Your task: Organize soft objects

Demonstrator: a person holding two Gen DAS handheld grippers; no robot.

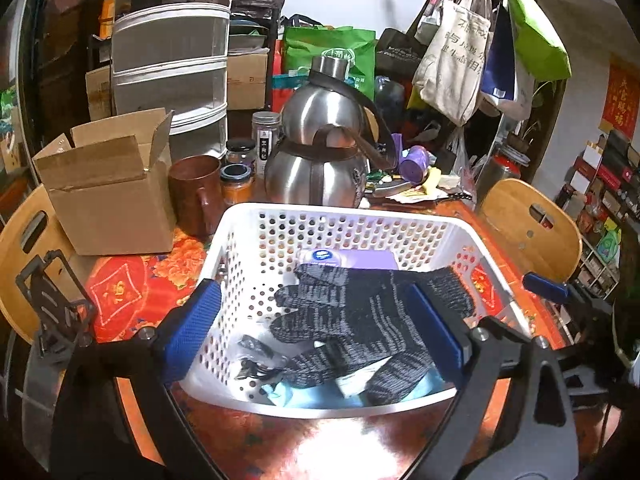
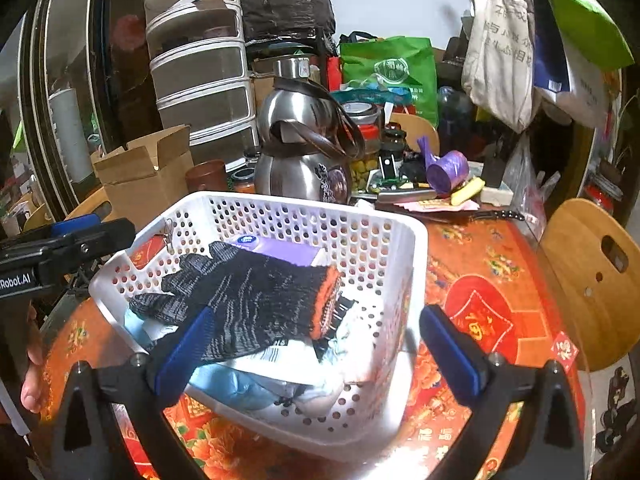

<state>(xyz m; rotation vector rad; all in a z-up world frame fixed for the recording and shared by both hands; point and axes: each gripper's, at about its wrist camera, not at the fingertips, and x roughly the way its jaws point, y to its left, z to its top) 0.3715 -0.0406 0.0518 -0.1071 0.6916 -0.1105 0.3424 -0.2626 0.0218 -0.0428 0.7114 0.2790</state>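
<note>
In the white basket (image 1: 404, 228) the knit gloves (image 1: 360, 312) lie stowed (task looks nearly done), left gripper (image 1: 320, 332) and right gripper (image 2: 320, 356) both spread wide, holding nothing

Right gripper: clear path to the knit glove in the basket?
Probably yes. The right gripper is open right above the knit glove, which lies on top in the open white basket; nothing covers it.

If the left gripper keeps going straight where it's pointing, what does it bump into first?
Most likely the dark knitted glove lying in the white basket; the open left gripper aims right at it, though depth is hard to judge.
</note>
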